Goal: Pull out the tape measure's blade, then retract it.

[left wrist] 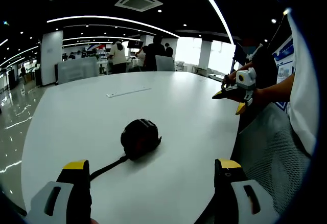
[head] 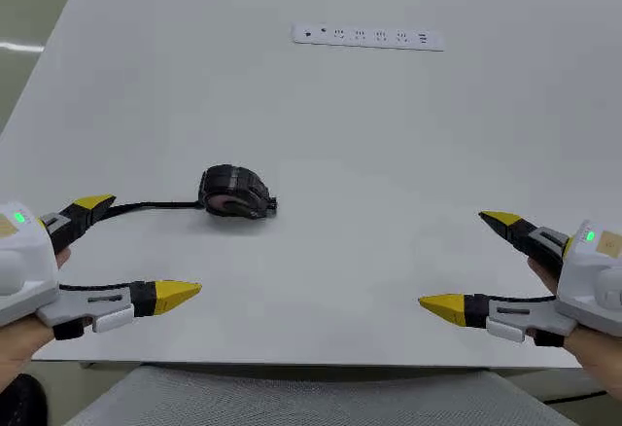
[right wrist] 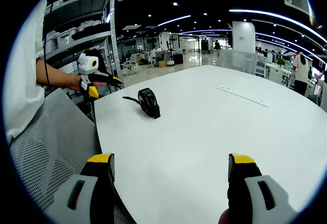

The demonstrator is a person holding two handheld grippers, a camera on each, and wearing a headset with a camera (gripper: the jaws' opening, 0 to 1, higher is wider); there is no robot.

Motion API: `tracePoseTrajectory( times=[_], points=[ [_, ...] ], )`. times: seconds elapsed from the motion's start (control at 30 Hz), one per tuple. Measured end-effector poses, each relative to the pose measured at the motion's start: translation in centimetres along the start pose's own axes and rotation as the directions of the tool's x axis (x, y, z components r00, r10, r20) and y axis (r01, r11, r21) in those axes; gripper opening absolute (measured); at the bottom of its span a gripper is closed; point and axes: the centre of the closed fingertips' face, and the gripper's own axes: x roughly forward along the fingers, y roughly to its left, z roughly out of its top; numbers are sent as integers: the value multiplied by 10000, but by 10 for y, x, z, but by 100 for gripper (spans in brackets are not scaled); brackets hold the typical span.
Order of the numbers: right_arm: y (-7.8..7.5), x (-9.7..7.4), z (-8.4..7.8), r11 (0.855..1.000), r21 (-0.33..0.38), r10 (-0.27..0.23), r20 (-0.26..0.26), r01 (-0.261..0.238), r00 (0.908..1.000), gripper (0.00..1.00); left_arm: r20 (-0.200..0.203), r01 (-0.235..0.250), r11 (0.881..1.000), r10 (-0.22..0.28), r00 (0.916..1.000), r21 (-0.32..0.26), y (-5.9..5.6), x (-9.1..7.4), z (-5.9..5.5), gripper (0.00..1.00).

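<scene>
Tape measure (head: 235, 193) lies on table (head: 389, 154), strap (head: 155, 206) trailing toward left gripper (head: 146, 246), the nearer one; it and right gripper (head: 462, 261) both gape wide, empty.

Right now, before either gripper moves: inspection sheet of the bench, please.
Surface: white table, smooth top.
Job's things: black tape measure lying left of centre, blade not drawn out.
Clutter: white power strip at the far side.
Grippers: left gripper and right gripper both open, holding nothing, apart from the tape measure.
Cables: black strap runs from the tape measure toward the left gripper; contact unclear.
Surroundings: mesh chair back at near edge; open office, people standing far off.
</scene>
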Motion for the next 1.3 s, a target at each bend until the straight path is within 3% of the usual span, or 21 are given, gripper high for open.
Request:
tracePoseTrajectory(
  times=[0.5,0.73,0.77,1.0,1.3],
  points=[
    [-3,24,5,9957,-579,694,-403,-717,9968,87,-538,737,9941,-695,9961,799,3,28,4,99],
    [-3,25,5,9953,-601,730,-432,-755,9964,85,-550,762,9936,-717,9959,838,3,29,4,98],
    [-7,37,5,9898,-869,1069,-679,-1126,9920,85,-825,1042,9881,-952,9920,1130,8,39,5,98],
    [-9,44,6,9872,-908,1248,-730,-1312,9895,83,-988,1236,9839,-1112,9889,1293,11,44,5,97],
    [-14,67,13,9783,-1086,1679,-827,-1764,9823,81,-1314,1590,9734,-1381,9817,1652,26,64,10,94]
  ],
)
